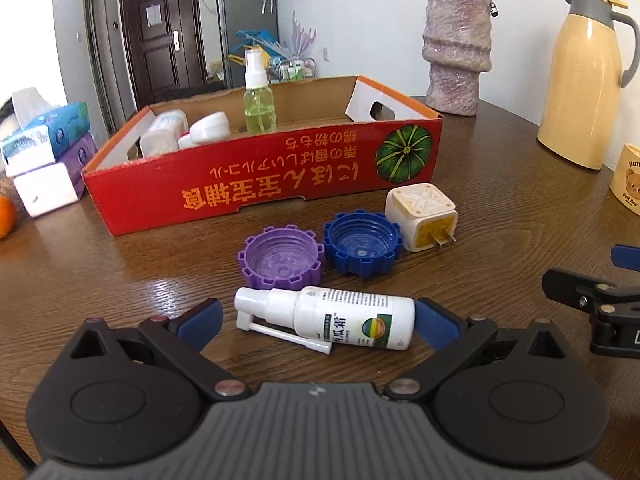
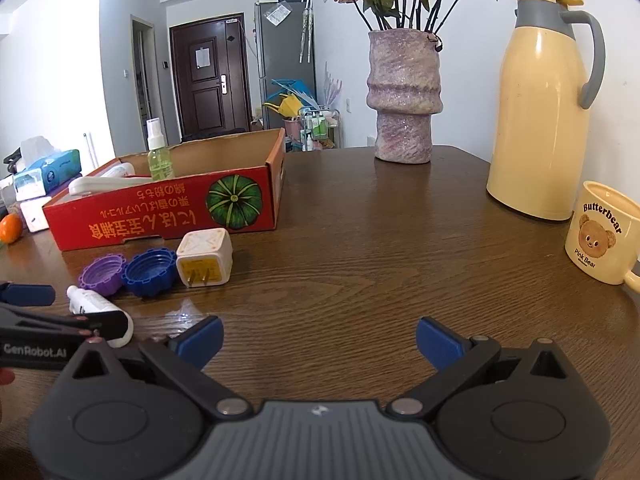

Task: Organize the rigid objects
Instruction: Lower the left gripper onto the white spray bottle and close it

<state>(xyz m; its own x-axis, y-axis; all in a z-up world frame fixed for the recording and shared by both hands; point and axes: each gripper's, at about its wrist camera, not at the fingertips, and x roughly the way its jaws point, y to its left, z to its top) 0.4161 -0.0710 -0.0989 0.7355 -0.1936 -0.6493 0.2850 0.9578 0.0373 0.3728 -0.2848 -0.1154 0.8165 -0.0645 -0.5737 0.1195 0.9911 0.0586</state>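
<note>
A white spray bottle [image 1: 340, 320] lies on its side on the wooden table, between the blue pads of my open left gripper [image 1: 318, 322]; the right pad touches or nearly touches its base. Behind it sit a purple cap [image 1: 280, 258], a blue cap [image 1: 362, 244] and a cream plug adapter [image 1: 422, 216]. The red cardboard box [image 1: 256, 188] holds a green spray bottle [image 1: 259, 96] and white containers [image 1: 188, 130]. My right gripper [image 2: 320, 340] is open over bare table, right of the white spray bottle [image 2: 96, 306], the caps [image 2: 150, 266] and the adapter [image 2: 205, 258].
A glittery vase [image 2: 404, 96] with dried roses, a cream thermos [image 2: 544, 108] and a bear mug [image 2: 602, 234] stand at the right and back. Tissue packs [image 1: 48, 152] and an orange [image 1: 6, 216] sit left of the box. The right gripper's finger [image 1: 592, 300] shows at right.
</note>
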